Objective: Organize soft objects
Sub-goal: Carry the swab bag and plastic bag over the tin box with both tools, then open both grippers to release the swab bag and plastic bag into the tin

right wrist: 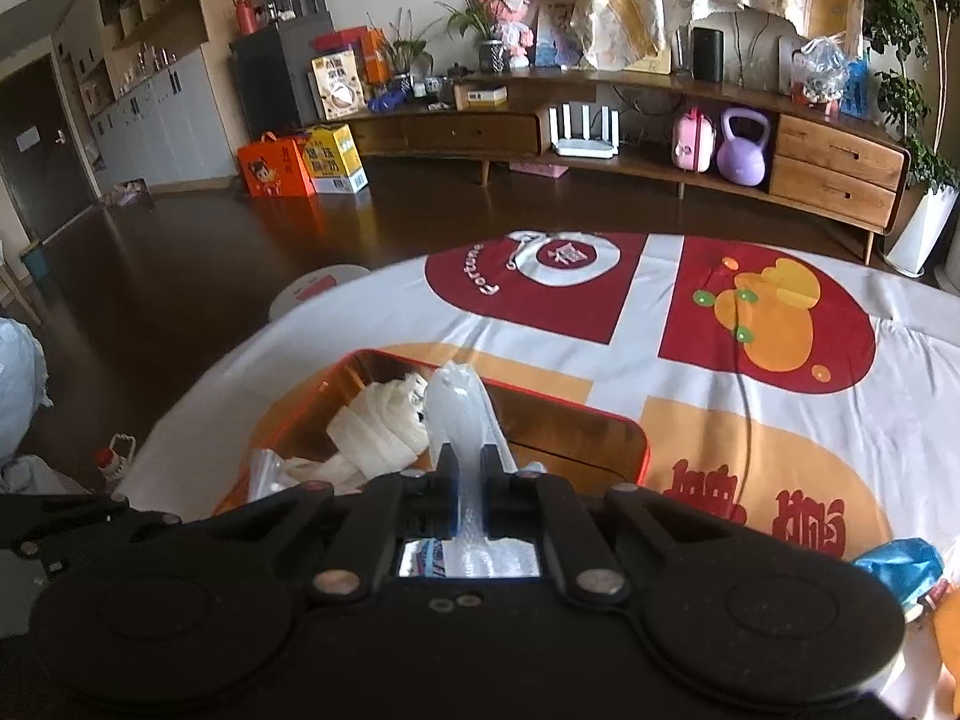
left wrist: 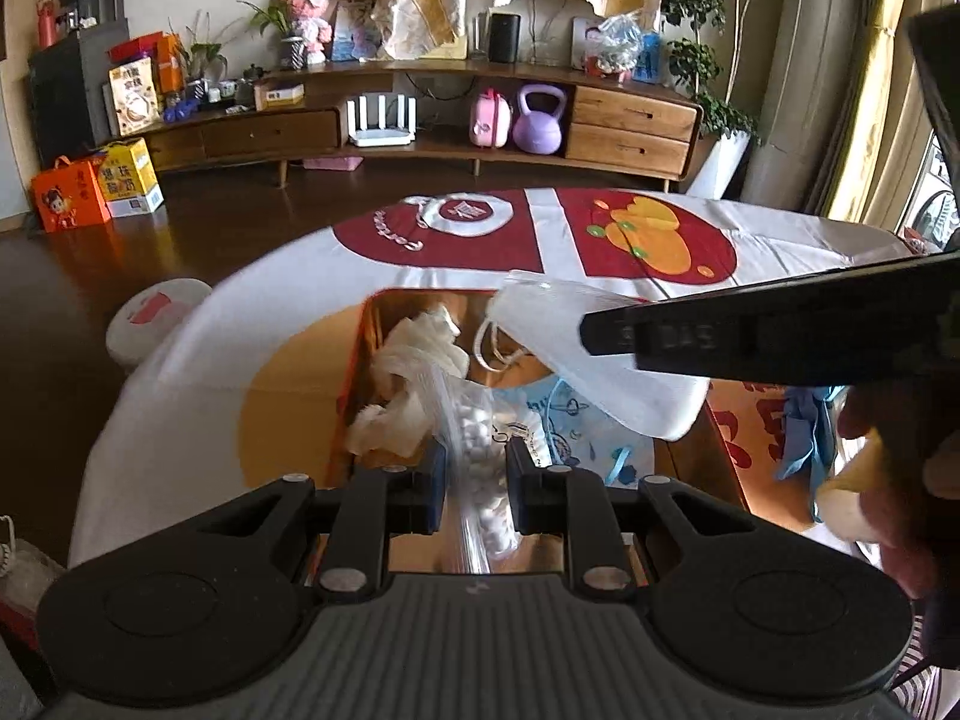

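The left gripper (left wrist: 474, 480) is clamped on a clear zip bag of cotton balls (left wrist: 480, 438), held over the open orange box (left wrist: 354, 384) on the table. The right gripper (right wrist: 467, 480) is pinched nearly shut on a white face mask (left wrist: 606, 360), which hangs above the same box. Already inside lie rolls of white gauze (left wrist: 414, 372) and what looks like a blue-printed child's mask (left wrist: 570, 426), though it is partly hidden. Both held items still need dropping in. A blue glove (left wrist: 804, 438) remains on the tablecloth (right wrist: 600, 372) beside the box, so sorting seems well along but unfinished.
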A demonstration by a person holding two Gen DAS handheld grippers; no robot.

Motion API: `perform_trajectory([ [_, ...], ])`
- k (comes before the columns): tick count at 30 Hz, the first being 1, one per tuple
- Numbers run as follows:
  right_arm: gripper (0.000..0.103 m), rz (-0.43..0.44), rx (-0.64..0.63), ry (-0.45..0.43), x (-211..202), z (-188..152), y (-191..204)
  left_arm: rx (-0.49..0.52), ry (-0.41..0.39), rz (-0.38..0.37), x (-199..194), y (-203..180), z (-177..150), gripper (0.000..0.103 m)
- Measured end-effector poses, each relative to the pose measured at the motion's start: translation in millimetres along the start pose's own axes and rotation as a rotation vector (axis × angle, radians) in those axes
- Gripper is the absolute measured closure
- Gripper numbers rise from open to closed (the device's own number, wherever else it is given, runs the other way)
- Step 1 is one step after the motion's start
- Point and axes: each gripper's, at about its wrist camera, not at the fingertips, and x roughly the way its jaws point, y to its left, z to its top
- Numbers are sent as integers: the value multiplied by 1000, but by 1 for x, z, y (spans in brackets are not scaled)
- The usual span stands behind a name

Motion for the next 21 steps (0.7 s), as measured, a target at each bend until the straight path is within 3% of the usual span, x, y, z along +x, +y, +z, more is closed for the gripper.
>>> perform_trajectory([
  [11,94,-7,21,63,20,-14,-8,13,37,-1,21,-1,0,83],
  [21,84,19,48,68,15,-16,-11,7,88,6,24,2,-1,82],
])
